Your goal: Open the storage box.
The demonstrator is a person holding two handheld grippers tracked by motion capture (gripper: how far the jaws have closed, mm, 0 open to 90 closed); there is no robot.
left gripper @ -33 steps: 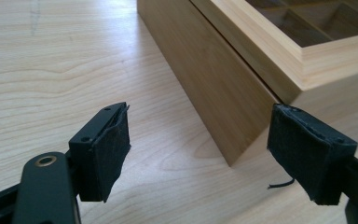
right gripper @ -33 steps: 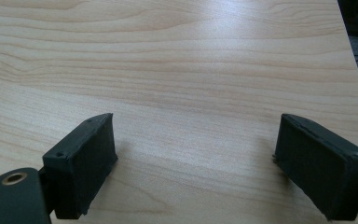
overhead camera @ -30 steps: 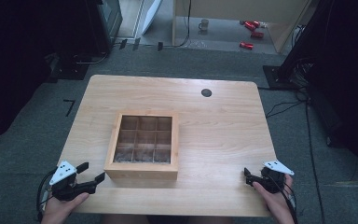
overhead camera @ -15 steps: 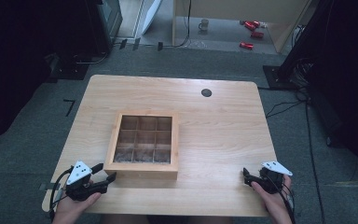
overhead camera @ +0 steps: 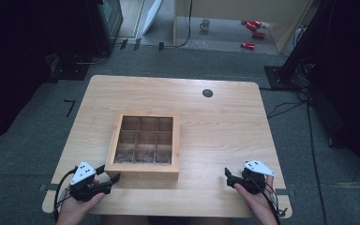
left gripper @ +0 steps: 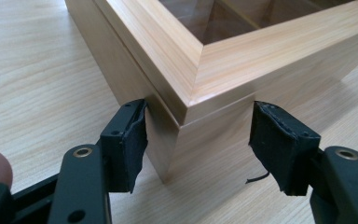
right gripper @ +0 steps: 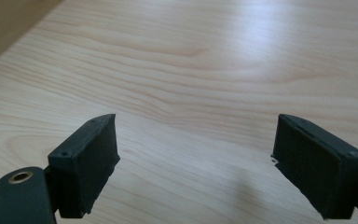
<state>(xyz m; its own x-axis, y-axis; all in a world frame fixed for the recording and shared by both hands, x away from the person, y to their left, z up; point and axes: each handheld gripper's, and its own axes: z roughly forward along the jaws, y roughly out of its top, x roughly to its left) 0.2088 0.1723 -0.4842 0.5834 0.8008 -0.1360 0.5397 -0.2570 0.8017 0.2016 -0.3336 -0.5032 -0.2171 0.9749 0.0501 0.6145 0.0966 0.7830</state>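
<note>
From above, a wooden box [overhead camera: 145,145] with nine compartments sits mid-table [overhead camera: 225,122], the left gripper [overhead camera: 107,178] at its near left corner; the left gripper view shows wide-spread jaws straddling that corner, holding nothing; the right gripper view shows the right gripper [right gripper: 193,163] agape over bare wood.

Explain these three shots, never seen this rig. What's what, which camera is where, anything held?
No robot here: a person holds a two-jaw gripper in each hand. The high view looks down on a wooden table from the person's side; the left gripper and right gripper sit near the close edge. The other two pictures come from cameras riding on each gripper, looking along its black jaws. On the table lies a shallow wooden box with nine compartments. The left gripper's open jaws straddle the box's near corner without gripping it. The right gripper is open over bare tabletop. Nothing is held.
</note>
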